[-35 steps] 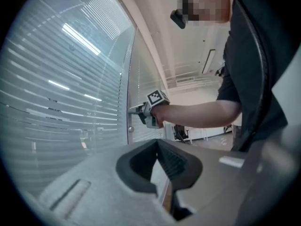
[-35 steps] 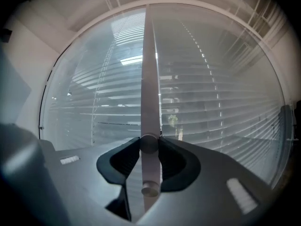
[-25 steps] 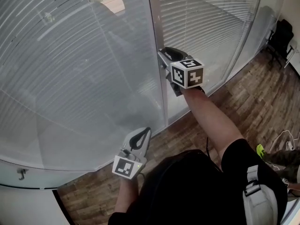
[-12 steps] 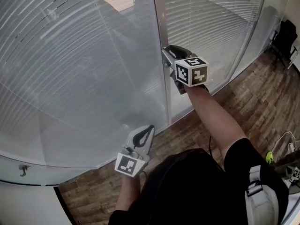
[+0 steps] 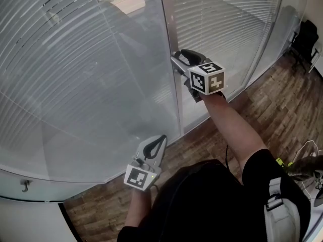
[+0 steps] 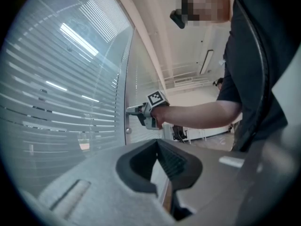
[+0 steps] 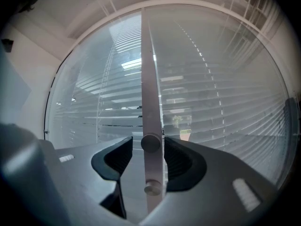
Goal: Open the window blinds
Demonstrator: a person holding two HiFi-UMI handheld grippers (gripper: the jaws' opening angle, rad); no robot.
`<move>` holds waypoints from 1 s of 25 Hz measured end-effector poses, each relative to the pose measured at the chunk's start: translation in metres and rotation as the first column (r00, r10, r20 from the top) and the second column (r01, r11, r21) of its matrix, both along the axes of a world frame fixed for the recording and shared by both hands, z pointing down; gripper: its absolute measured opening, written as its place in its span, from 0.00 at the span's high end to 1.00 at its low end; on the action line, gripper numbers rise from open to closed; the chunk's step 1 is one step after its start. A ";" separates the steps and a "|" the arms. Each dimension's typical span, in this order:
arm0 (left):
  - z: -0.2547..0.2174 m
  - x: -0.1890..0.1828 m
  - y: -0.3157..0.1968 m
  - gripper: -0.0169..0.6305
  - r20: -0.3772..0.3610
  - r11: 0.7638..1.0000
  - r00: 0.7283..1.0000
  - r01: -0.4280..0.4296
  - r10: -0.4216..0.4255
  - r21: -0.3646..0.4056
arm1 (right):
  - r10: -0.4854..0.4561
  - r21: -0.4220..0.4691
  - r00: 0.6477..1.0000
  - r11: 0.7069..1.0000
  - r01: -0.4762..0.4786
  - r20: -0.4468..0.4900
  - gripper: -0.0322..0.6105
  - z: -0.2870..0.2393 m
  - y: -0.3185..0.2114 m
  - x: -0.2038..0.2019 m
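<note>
Left gripper point(image 5: 161, 138) hangs low beside the glass, jaws together on nothing. The window blinds point(image 5: 75, 74) hang behind the panes, slats mostly shut. At the metal frame post point(image 5: 170, 29), the right gripper point(image 5: 177, 60) points level at the upper round knob point(image 7: 150, 143), its jaws opening either side of it, pads clear. The knob-turning step seems to be in hand; the next move calls for closing squarely on the knob and twisting
</note>
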State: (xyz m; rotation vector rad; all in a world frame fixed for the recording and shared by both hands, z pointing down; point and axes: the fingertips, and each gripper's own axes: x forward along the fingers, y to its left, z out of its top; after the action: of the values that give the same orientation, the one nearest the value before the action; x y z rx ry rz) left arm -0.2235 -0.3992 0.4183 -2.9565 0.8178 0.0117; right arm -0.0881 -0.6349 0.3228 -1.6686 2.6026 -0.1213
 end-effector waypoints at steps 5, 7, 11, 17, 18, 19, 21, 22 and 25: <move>0.001 0.002 -0.002 0.97 0.003 1.000 1.000 -0.005 0.005 0.004 | -0.005 0.030 0.989 1.000 0.009 -0.145 0.59 0.007 0.006 0.006; 0.002 0.003 -0.002 0.97 0.002 1.000 1.000 -0.006 0.006 0.005 | -0.006 0.041 0.979 0.999 0.015 -0.203 0.59 0.009 0.007 0.007; 0.002 0.004 -0.001 0.97 0.004 1.000 1.000 -0.008 0.008 0.004 | 0.013 0.093 0.917 0.995 0.026 -0.399 0.59 0.004 0.014 0.000; 0.001 0.002 -0.001 0.97 0.002 1.000 1.000 -0.002 0.002 0.002 | 0.102 0.201 0.636 0.976 0.084 -0.764 0.59 -0.006 0.019 -0.012; 0.001 0.002 -0.001 0.97 0.003 1.000 1.000 0.000 0.000 0.002 | 0.128 0.220 0.558 0.970 0.100 -0.820 0.59 -0.006 0.019 -0.014; 0.001 0.002 -0.002 0.97 0.003 1.000 1.000 0.002 -0.002 0.003 | 0.155 0.238 0.478 0.964 0.118 -0.864 0.59 -0.005 0.017 -0.014; 0.000 0.001 -0.002 0.97 0.001 1.000 1.000 0.007 -0.007 0.004 | 0.198 0.263 0.341 0.952 0.156 -0.919 0.60 -0.002 0.014 -0.016; 0.001 0.000 -0.002 0.97 0.001 1.000 1.000 0.010 -0.010 0.004 | 0.211 0.267 0.286 0.948 0.175 -0.935 0.61 0.000 0.013 -0.017; 0.000 -0.003 -0.003 0.97 0.000 1.000 1.000 0.020 -0.020 0.004 | 0.222 0.260 0.188 0.943 0.209 -0.957 0.62 0.007 0.010 -0.018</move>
State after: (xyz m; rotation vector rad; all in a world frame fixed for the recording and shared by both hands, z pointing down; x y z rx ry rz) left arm -0.2261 -0.4018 0.4188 -2.9440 0.8461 0.0126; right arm -0.1059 -0.6247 0.3296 -1.9120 2.8988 2.0302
